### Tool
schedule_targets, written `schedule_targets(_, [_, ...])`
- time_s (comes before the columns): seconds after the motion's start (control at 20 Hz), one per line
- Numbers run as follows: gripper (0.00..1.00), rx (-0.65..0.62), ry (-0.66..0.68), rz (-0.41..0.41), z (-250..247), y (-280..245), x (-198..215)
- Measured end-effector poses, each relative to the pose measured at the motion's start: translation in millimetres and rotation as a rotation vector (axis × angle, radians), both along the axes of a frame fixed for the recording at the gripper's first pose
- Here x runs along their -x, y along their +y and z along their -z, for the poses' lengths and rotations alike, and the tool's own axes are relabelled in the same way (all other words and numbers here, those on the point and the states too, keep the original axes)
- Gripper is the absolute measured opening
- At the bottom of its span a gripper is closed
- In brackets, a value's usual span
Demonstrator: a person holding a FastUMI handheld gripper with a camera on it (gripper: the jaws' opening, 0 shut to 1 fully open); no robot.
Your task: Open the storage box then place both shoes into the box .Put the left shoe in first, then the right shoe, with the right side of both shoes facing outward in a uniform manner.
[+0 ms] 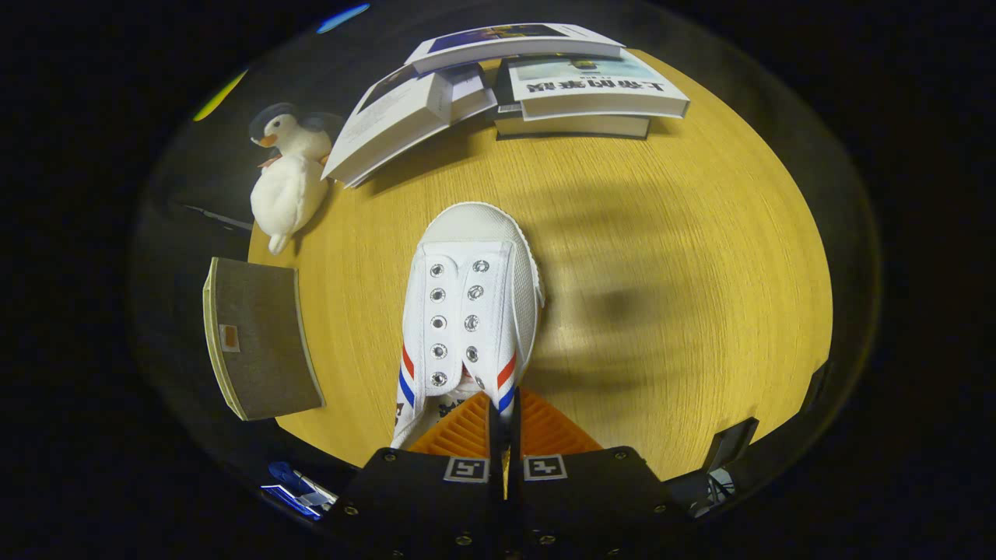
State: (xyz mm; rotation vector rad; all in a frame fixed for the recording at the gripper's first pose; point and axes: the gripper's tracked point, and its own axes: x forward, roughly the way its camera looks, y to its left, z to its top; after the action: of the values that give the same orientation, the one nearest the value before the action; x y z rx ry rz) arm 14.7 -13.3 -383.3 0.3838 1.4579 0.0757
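— So where's the shoe (471, 307)?
— Between the fingers and just ahead of them, toe pointing away over the round table (685, 311), white with red and blue stripes, no laces.
— And the gripper (504, 416)?
— Clenched on the shoe's side wall near the collar, fingers almost together.
— What's around?
— A grey board (261, 338) juts off the table's edge to the left. Beyond it sits a plush duck (289, 183). Books (513, 82) are stacked at the far side.
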Motion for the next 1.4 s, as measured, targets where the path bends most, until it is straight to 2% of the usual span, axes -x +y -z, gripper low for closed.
schedule_targets(0.3, [0.02, 0.023, -0.106, -0.091, -56, 24, -17])
schedule_targets(0.65, [0.02, -0.032, -0.196, -0.193, -106, 79, -33])
schedule_targets(1.1, [0.02, -0.077, -0.233, -0.308, -132, 152, -43])
schedule_targets(1.4, [0.02, -0.128, -0.243, -0.400, -142, 221, -51])
